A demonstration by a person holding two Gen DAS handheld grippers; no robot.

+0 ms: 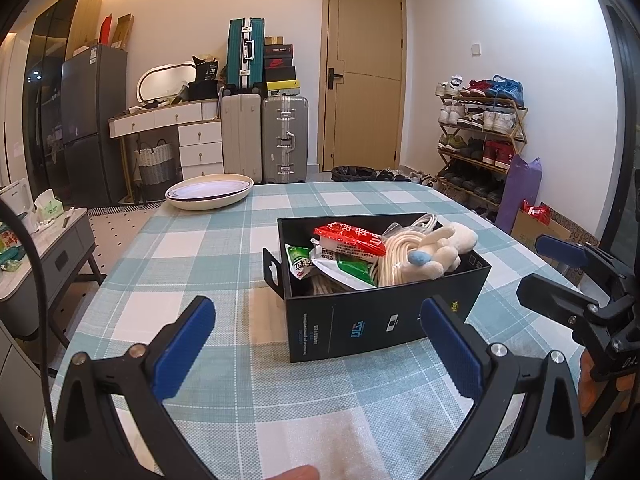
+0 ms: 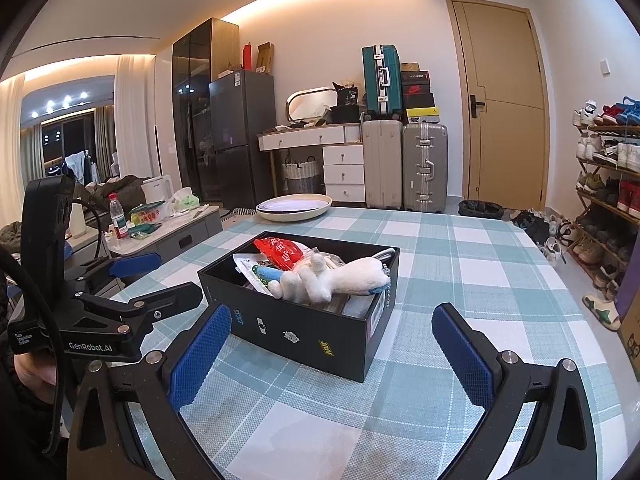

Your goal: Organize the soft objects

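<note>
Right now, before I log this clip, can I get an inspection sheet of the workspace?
Surface: teal-and-white checked tablecloth, flat.
Job's things: open black cardboard box holding a white plush toy, red-and-white snack packet, green-and-white packets and coiled white rope.
Clutter: stacked cream oval dishes at the far edge.
Grippers: left hand-held gripper and right hand-held gripper both open, empty, short of the box.
Cables: black cable on the left gripper's body.
Surroundings: suitcases, shoe rack, closed door.

box [image 1: 360, 320]: 1 | plush toy [image 1: 440, 250]: 1 | plates [image 1: 210, 194]: 2 | suitcases [image 1: 285, 138]: 3
</note>
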